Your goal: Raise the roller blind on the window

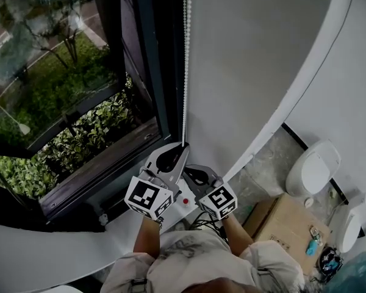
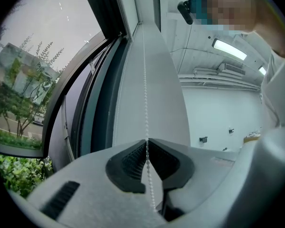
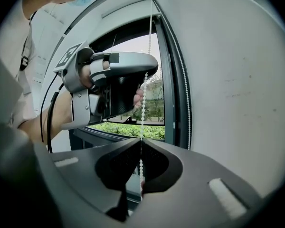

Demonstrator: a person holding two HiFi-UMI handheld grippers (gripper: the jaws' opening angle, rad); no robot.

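Observation:
A white bead chain point(image 1: 185, 60) hangs straight down beside the dark window frame point(image 1: 147, 54). My left gripper point(image 1: 182, 146) is shut on the bead chain point(image 2: 144, 89), which runs up from between its closed jaws point(image 2: 147, 142). Just below it, my right gripper point(image 3: 141, 140) is shut on the same chain point(image 3: 143, 103); in the head view the right gripper point(image 1: 192, 172) sits right under the left one. The right gripper view shows the left gripper point(image 3: 146, 75) above, pinching the chain. A second strand point(image 3: 183, 80) runs along the frame. No blind fabric shows over the glass.
The window pane point(image 1: 43, 60) looks out on green bushes point(image 1: 97, 133). A grey wall point(image 1: 256, 66) rises right of the chain. On the floor at right are a white toilet point(image 1: 314, 166) and a cardboard box point(image 1: 287, 221) with small items beside it.

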